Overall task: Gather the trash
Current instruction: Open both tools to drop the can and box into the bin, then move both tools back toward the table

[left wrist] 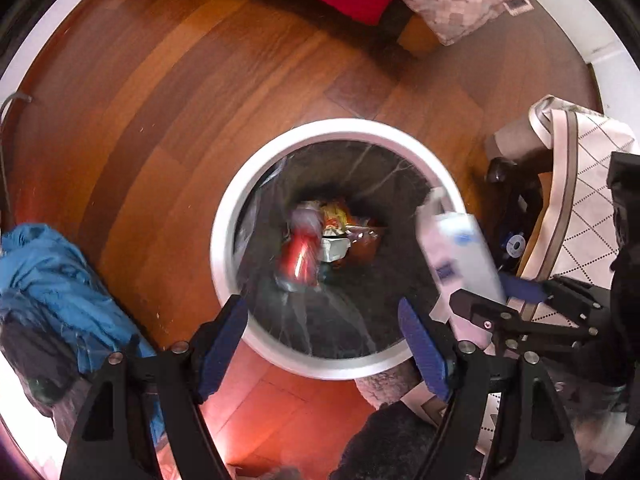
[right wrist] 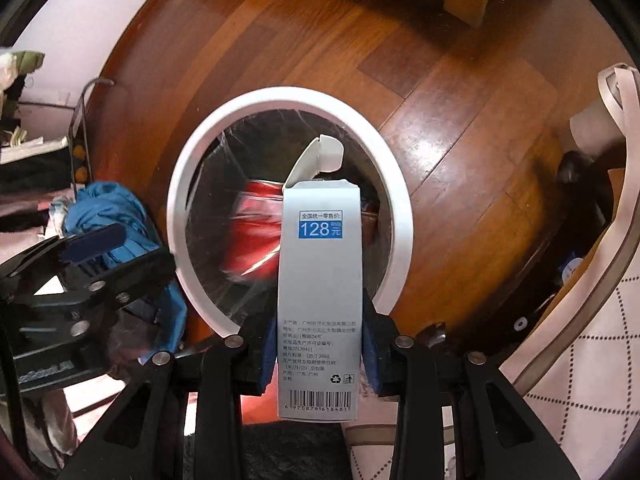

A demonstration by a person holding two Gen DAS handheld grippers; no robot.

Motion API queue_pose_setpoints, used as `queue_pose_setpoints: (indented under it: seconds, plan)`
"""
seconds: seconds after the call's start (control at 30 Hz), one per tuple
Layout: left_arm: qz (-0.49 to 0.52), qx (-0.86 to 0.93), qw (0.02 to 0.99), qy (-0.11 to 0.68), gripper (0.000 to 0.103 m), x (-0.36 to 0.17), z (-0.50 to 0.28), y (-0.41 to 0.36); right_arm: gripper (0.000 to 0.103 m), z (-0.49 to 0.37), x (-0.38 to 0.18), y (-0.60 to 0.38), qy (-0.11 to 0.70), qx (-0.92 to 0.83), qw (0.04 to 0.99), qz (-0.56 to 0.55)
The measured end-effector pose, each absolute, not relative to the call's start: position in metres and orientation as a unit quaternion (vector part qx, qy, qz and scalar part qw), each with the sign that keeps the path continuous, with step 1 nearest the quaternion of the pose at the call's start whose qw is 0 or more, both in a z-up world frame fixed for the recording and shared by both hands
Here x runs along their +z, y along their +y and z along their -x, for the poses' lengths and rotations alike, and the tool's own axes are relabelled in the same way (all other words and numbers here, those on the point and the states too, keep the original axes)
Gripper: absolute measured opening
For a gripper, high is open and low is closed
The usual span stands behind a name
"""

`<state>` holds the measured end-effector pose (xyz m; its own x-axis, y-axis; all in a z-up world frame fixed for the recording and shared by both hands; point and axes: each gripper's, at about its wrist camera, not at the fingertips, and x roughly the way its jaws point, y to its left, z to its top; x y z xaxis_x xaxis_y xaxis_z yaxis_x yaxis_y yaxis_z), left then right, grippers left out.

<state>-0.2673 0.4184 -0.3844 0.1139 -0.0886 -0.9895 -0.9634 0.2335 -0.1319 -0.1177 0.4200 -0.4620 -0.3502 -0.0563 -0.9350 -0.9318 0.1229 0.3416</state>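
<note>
Grey-blue carton [right wrist: 320, 288] pinched in the right claw [right wrist: 320, 354] above the white bin [right wrist: 178, 216], poised for dropping; the left claw [left wrist: 324, 340] gapes wide, holding nothing, over the red can [left wrist: 298, 258] inside.

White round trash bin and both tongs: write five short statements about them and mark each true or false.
1. The right tongs clamp a tall pale-blue cardboard box. True.
2. The left tongs grip a red can. False: they are open and empty; the red metal can is inside the bin.
3. The white round trash bin has a clear plastic liner. True.
4. The box's top flap is sealed. False: it stands open.
5. The bin stands on grey carpet. False: it stands on the brown wooden floor.
</note>
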Motion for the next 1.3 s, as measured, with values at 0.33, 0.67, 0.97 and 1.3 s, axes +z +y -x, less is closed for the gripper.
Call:
queue_pose_setpoints:
  seconds: [0.33, 0.67, 0.97, 1.3]
  plan:
    - [0.459, 0.424, 0.57, 0.533, 0.101, -0.364, 0.286, 0.395, 0.102, 0.108, -0.44, 0.412, 0.596, 0.53, 0.441, 0.411]
    - [0.43, 0.458, 0.585, 0.512, 0.101, -0.331, 0.289, 0.372, 0.103, 0.096, -0.396, 0.386, 0.547, 0.531, 0.506, 0.403]
    - [0.408, 0.481, 0.6, 0.491, 0.101, -0.292, 0.29, 0.348, 0.103, 0.094, -0.352, 0.358, 0.525, 0.546, 0.529, 0.383]
    - [0.371, 0.512, 0.627, 0.455, 0.101, -0.226, 0.289, 0.307, 0.103, 0.082, -0.282, 0.309, 0.504, 0.577, 0.559, 0.318]
